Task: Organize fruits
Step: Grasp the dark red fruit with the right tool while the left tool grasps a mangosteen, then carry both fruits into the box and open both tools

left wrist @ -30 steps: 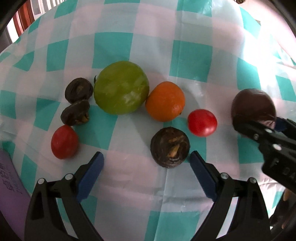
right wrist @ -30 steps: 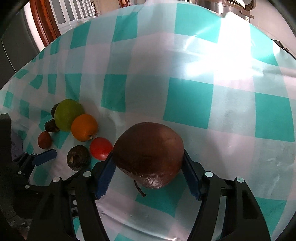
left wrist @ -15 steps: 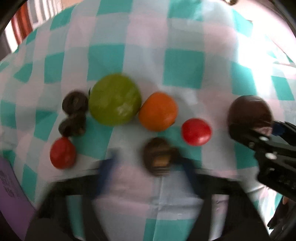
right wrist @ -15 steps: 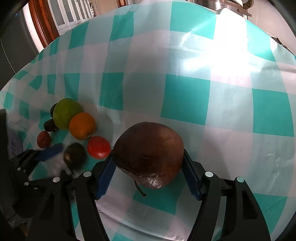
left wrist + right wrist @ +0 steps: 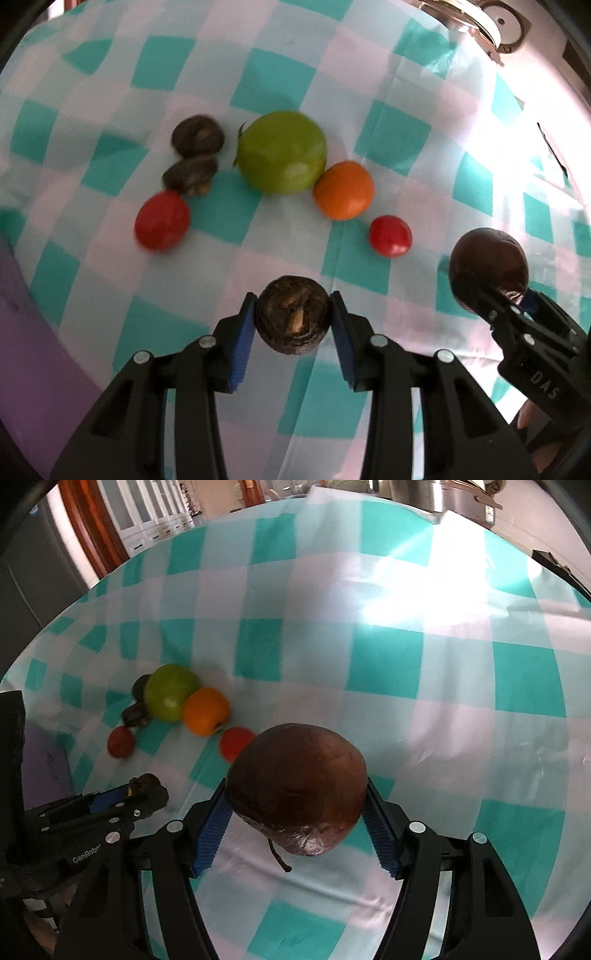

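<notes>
Your left gripper (image 5: 293, 321) jaws are clamped on the small dark wrinkled fruit (image 5: 293, 319), centred between them. Right gripper (image 5: 297, 821) jaws grip the large brown fruit (image 5: 297, 790) mid-width, likely for sorting. Remaining fruits lie ahead on the table (image 5: 388, 122).

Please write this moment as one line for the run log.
left gripper: shut on small dark fruit | right gripper: shut on large brown fruit | six fruits on checked cloth
</notes>
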